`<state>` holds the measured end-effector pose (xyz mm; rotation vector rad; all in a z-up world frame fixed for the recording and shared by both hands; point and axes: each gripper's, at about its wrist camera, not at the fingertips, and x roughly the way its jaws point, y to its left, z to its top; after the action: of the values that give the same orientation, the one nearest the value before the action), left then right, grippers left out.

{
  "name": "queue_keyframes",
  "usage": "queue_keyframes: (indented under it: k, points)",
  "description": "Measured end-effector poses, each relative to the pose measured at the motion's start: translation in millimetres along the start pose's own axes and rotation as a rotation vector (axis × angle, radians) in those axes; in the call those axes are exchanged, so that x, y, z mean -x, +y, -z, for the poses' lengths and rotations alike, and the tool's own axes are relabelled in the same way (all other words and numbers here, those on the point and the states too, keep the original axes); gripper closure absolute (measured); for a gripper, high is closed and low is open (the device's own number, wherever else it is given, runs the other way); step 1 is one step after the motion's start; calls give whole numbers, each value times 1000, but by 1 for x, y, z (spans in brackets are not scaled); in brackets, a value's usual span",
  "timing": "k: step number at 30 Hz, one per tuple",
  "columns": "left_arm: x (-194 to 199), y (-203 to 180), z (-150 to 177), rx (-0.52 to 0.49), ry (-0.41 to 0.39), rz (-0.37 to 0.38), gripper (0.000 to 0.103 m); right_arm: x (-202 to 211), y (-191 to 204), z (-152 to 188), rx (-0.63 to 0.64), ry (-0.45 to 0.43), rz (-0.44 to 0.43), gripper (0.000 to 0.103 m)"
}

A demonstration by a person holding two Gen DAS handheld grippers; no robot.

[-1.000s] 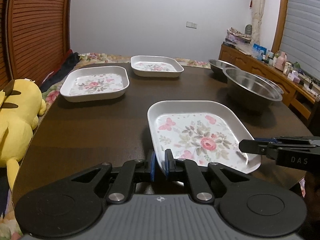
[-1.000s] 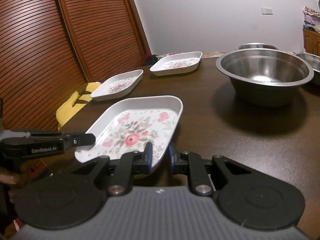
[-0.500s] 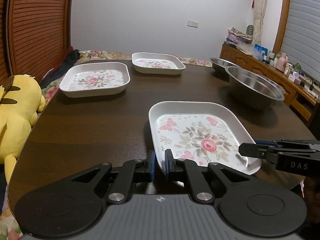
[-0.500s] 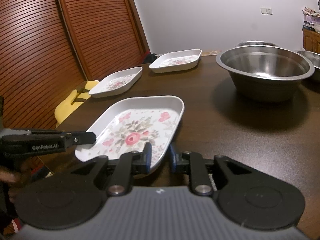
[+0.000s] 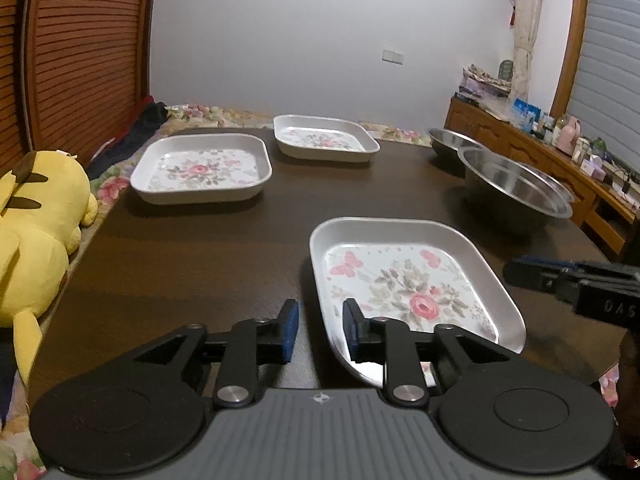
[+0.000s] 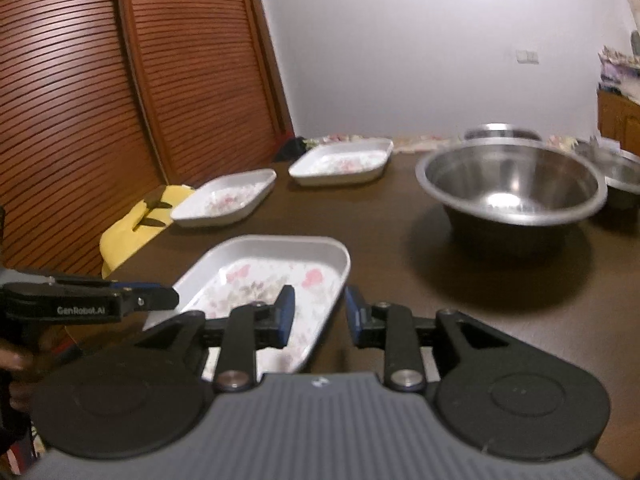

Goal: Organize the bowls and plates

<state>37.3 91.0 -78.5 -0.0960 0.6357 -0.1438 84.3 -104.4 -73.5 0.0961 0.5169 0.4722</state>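
At lower centre of the frame, both hand-held grippers, left hand-held gripper (image 5: 318,330) and right hand-held gripper (image 6: 318,318), stand open around the near plate (image 5: 404,284), seemingly just released; next, another plate needs grasping.

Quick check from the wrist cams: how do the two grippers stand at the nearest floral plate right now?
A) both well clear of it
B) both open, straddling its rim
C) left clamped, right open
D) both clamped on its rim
B: the left gripper and the right gripper both show a wide gap between their blue pads, with the nearest floral plate rim passing through each gap.
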Motion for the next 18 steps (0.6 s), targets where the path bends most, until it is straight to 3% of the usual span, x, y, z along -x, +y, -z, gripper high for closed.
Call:
queue_keyframes:
  k: [6, 18]
  points:
    - [4, 8, -18, -18, -34, -19, 61, -6, 5, -30, 81, -29, -43, 67]
    - [-15, 56, -67, -11, -65, -130, 54, -62, 31, -88, 154, 58, -192, 67]
